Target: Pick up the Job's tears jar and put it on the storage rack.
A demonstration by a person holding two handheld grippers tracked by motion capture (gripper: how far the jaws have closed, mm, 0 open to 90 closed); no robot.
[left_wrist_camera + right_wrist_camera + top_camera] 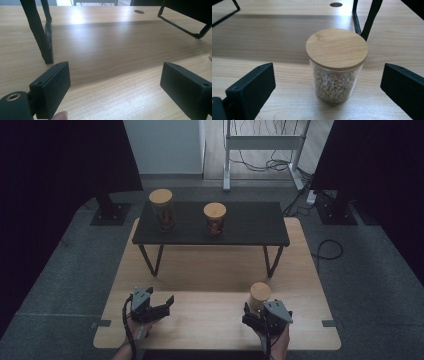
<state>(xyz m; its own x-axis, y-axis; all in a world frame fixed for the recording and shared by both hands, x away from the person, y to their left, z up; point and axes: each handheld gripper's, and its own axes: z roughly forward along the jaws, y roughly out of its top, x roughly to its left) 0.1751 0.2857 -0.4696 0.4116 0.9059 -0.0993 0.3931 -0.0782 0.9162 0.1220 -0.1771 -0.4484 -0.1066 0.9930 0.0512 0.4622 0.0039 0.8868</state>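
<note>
Three jars seen from the high view: two on the black shelf (pixel 210 224) far ahead of both grippers, tall jar (pixel 162 210) and shorter jar (pixel 215 219), each holding something reddish-brown, too small to identify. Third jar (pixel 336 65) just ahead of the right gripper (pixel 328 85), upright on the table (pixel 274 82), wooden lid (pixel 336 48) on, pale chopped bits inside by the right gripper view. Jaws wide apart, flanking it without touching. Left gripper (pixel 115 82) also spread wide, bare wood between, shelf leg (pixel 40 32) ahead to its left.
</note>
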